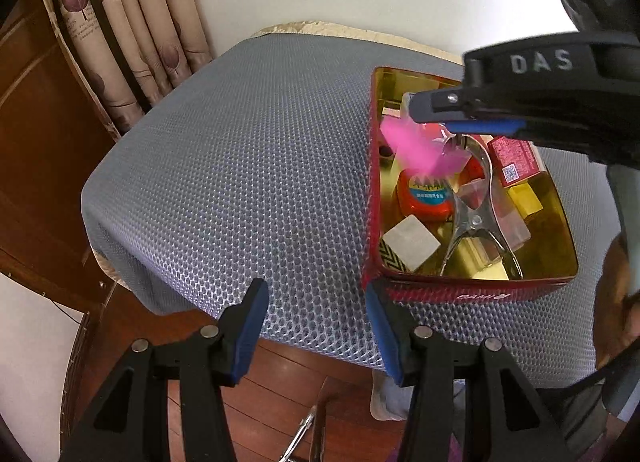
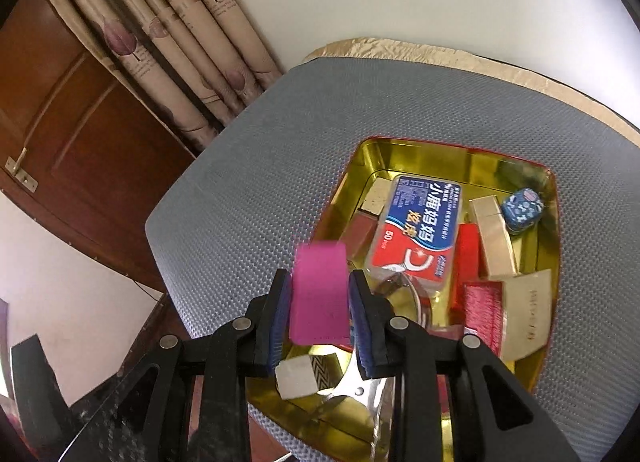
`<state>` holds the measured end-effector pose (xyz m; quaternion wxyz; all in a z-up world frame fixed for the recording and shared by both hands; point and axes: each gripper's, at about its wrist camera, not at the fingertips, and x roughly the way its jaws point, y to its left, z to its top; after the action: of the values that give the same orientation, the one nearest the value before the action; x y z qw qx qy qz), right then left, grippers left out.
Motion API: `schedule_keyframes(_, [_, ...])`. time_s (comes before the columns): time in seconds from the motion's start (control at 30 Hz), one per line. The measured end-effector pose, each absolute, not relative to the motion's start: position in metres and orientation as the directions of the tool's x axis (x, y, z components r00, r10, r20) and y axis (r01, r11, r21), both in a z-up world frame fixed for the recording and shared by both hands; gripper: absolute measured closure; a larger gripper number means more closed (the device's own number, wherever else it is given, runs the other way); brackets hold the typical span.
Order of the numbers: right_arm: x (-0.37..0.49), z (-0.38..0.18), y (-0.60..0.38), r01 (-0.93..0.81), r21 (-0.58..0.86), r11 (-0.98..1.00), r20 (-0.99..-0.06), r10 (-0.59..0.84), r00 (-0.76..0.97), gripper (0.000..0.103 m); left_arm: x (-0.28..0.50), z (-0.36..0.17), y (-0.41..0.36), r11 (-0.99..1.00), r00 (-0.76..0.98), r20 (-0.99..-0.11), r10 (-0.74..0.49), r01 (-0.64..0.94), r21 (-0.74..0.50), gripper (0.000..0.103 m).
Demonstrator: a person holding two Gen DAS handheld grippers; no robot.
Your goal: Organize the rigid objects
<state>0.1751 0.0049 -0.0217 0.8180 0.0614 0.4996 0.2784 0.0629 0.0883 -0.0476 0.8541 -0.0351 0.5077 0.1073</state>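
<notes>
Pinching a flat pink block point(image 2: 319, 294) between its blue pads, the right gripper point(image 2: 319, 316) hung over the near left part of a gold-lined tin point(image 2: 360, 160), with the block upright and clear of the contents below. In the left wrist view the same block point(image 1: 420, 150) showed as a pink blur under the right gripper point(image 1: 436, 118), above the tin's red wall point(image 1: 460, 292).

Directly beneath the block lay a white cube point(image 2: 298, 376) and a chrome nutcracker-like tool point(image 2: 360, 378). Further in sat a blue and red dental floss pick box point(image 2: 420, 230), a red box point(image 2: 468, 258), a gold box point(image 2: 494, 236) and a blue patterned cube point(image 2: 522, 209) near the far right corner. An orange round case point(image 1: 424, 198) showed only in the left wrist view, just under the blurred block.

The left gripper point(image 1: 316, 326) stood spread with nothing between its pads, low at the near edge of the table, its right pad point(image 1: 380, 326) just beside the tin's near left corner; whether they touched could not be told.

The tin rested on a grey mesh mat point(image 1: 240, 182) covering the table. Behind it hung a leaf-print curtain point(image 2: 180, 42) beside a brown wooden door point(image 2: 60, 110).
</notes>
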Motion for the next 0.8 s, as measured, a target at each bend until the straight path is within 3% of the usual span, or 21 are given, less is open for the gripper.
schedule_keyframes(0.2, [0.175,-0.024,0.012,-0.390,0.388,0.835,-0.783,0.522,0.339,0.073,0.065,-0.049,0.091,0.975,0.457,-0.878,0.144,-0.217,0.047,0.052])
schedule_keyframes(0.3, [0.171,-0.014,0.004,-0.390,0.427,0.816,-0.738,0.563,0.371,0.073,0.065,-0.048,0.094,0.975,0.459,-0.879,0.129,-0.222,0.027,0.051])
schedule_keyframes(0.4, [0.159,0.002,-0.017,-0.393,0.443,0.806,-0.689,0.586,0.426,0.065,0.063,-0.044,0.097,0.974,0.473,-0.874,0.113,-0.226,0.004,0.051])
schedule_keyframes(0.5, [0.139,0.013,-0.044,-0.390,0.350,0.852,-0.673,0.518,0.528,0.058,0.059,-0.036,0.096,0.974,0.511,-0.853,0.108,-0.224,-0.011,0.051])
schedule_keyframes(0.57, [0.118,0.016,-0.066,-0.367,0.218,0.905,-0.656,0.414,0.631,0.045,0.056,-0.030,0.093,0.977,0.534,-0.839,0.103,-0.214,-0.017,0.052])
schedule_keyframes(0.67, [0.093,0.011,-0.091,-0.308,0.055,0.950,-0.639,0.270,0.720,0.043,0.049,-0.019,0.084,0.981,0.587,-0.804,0.100,-0.191,-0.017,0.051])
schedule_keyframes(0.73, [0.081,0.010,-0.104,-0.281,0.053,0.958,-0.630,0.250,0.736,0.043,0.044,-0.011,0.076,0.986,0.622,-0.776,0.106,-0.169,-0.001,0.051])
schedule_keyframes(0.8, [0.062,0.013,-0.112,-0.264,0.057,0.963,-0.596,0.245,0.764,0.036,0.039,-0.003,0.065,0.988,0.655,-0.746,0.119,-0.149,0.026,0.051])
